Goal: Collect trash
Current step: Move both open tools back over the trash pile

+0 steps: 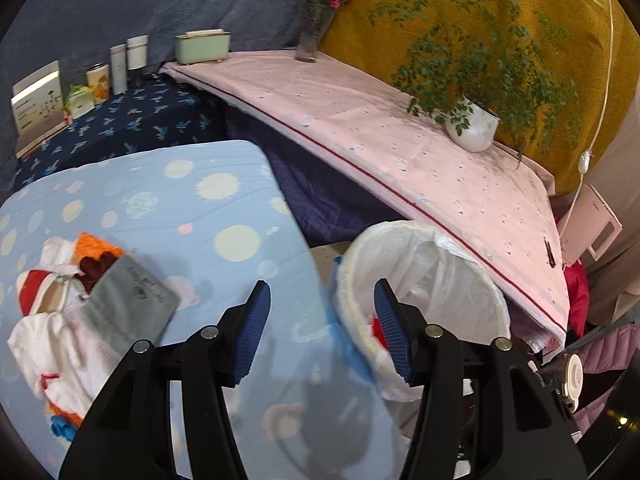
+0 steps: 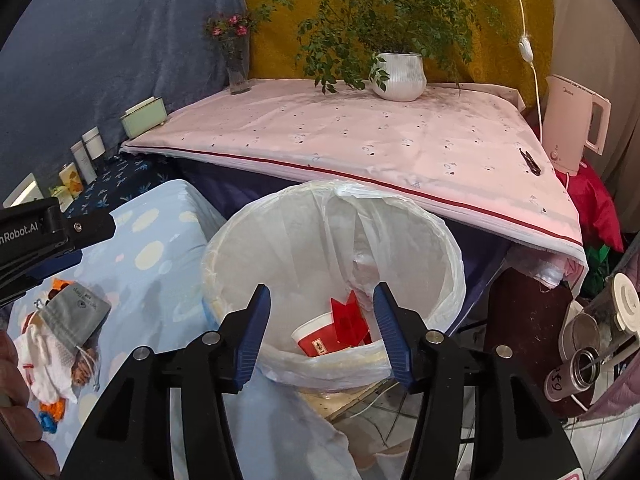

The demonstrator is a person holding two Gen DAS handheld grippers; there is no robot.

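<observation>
The bin (image 2: 332, 280), lined with a white bag, stands on the floor just beside the corner of the blue dotted bench (image 1: 160, 208); a red paper cup (image 2: 320, 338) and a red scrap (image 2: 350, 312) already lie at its bottom. The right gripper (image 2: 320, 332) hangs over the bin's mouth with its fingers spread and nothing between them. The left gripper (image 1: 318, 328) is poised over the bench corner next to the bin, fingers also spread and empty. More to collect seems to sit on the bench, well to the far side from the bin: a heap (image 1: 60, 320) of white cloth or paper with orange and blue bits, with a grey drawstring pouch (image 1: 128, 304) lying on top. The next reach should probably go to that heap, taking loose pieces one at a time and pinching near an edge so nothing trails. Whether the pouch counts as trash is unclear. The heap blurs at the lens edge, its pieces hard to tell apart, and the near wall of the bin hides part of the cup.
</observation>
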